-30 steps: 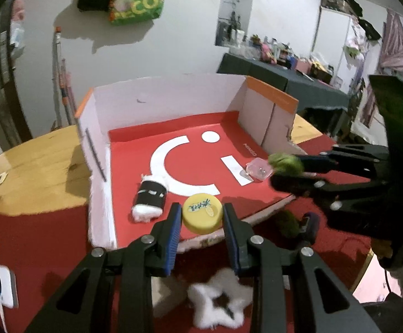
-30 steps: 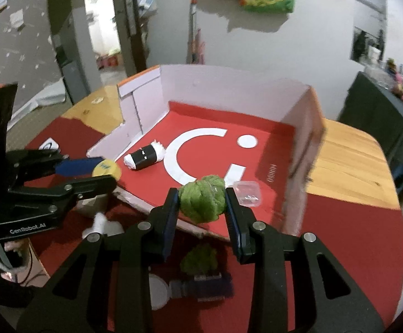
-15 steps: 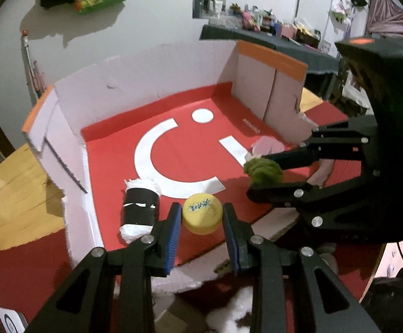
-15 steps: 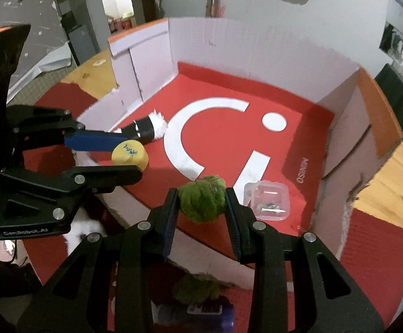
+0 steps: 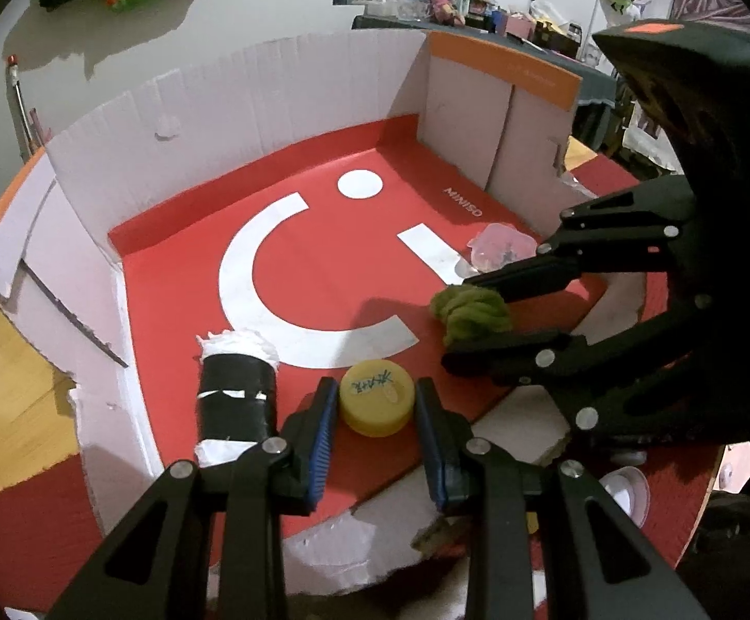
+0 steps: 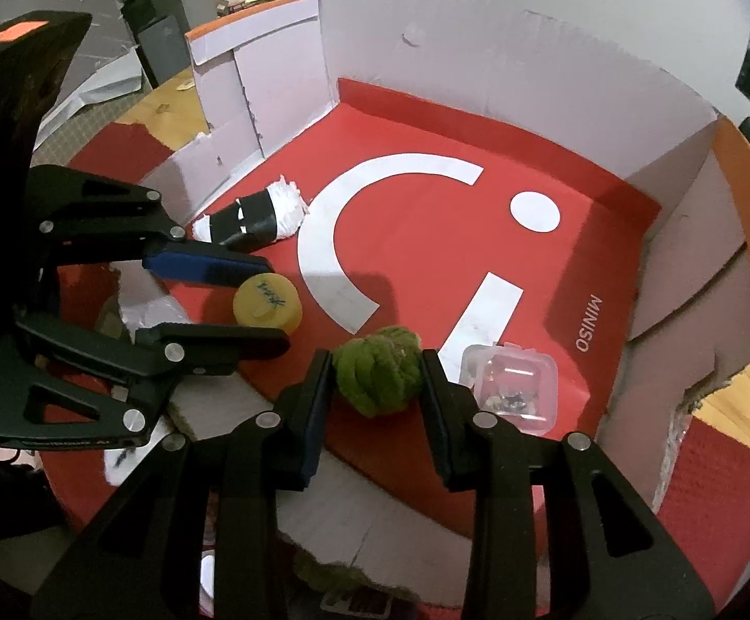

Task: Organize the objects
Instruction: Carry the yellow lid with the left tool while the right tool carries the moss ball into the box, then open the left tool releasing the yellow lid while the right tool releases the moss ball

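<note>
The left tool (image 5: 375,408) has its two fingers set narrow on a yellow cap (image 5: 376,400), one blue pad (image 5: 322,431) against each side, and the cap sits low over the red floor of an open cardboard box (image 5: 251,98), close to the box's near edge. Just to the left of that tool, almost touching its left finger, a black-and-white roll (image 5: 237,403) lies on the box floor with its white frayed end pointing away. To the right of the left tool and a little farther out is the right tool (image 6: 377,374), also reaching into the box. Its jaws are opening at this moment, with a green yarn ball (image 6: 378,376) between them; in its own view the ball still fills the gap from finger to finger, so the pads look to be touching it, and whether the ball already rests on the floor I cannot tell. Just right of the right tool, beside its right finger, a small clear plastic case (image 6: 511,387) with dark bits inside lies on the floor at the end of a white stripe. Ahead of both tools the floor carries a white arc and a white dot (image 6: 535,211), with the box's pale walls standing beyond them. The box rests on a wooden bench (image 5: 8,392) partly covered by red cloth.
</note>
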### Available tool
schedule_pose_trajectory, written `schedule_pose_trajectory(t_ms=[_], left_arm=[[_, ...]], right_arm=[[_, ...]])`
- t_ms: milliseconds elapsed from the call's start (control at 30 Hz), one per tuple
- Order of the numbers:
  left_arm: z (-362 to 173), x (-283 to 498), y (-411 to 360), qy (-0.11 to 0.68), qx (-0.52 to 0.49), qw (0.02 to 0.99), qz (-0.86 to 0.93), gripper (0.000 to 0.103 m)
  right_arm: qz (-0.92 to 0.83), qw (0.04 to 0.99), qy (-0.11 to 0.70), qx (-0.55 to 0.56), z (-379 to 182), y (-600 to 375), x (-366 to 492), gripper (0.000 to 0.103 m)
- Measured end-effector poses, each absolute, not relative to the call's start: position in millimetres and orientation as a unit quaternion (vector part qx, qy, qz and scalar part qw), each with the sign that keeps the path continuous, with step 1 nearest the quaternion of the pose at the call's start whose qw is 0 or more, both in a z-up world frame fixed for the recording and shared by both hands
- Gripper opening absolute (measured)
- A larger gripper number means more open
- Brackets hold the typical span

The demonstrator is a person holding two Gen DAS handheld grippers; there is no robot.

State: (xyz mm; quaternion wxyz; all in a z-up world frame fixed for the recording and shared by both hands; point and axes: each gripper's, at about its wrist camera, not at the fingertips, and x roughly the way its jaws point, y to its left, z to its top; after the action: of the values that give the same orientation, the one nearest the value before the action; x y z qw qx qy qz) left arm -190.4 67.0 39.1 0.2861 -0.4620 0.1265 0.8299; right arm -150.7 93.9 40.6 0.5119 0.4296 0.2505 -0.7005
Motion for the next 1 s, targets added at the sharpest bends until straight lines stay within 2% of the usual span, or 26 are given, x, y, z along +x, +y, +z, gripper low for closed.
schedule_pose_trajectory(t_ms=[433, 1000], left_arm=[[34.8, -190.2, 65.1, 0.132, -0.458, 0.285, 0.831, 0.032], [36.7, -190.7, 62.6, 0.125, -0.457, 0.285, 0.834, 0.042]], right_arm=[[-0.696, 0.519, 0.253, 0.426, 40.4, 95.5, -149.5, 0.034], [-0.697, 0.517, 0.259, 0.423, 39.8, 90.3, -149.5, 0.034]])
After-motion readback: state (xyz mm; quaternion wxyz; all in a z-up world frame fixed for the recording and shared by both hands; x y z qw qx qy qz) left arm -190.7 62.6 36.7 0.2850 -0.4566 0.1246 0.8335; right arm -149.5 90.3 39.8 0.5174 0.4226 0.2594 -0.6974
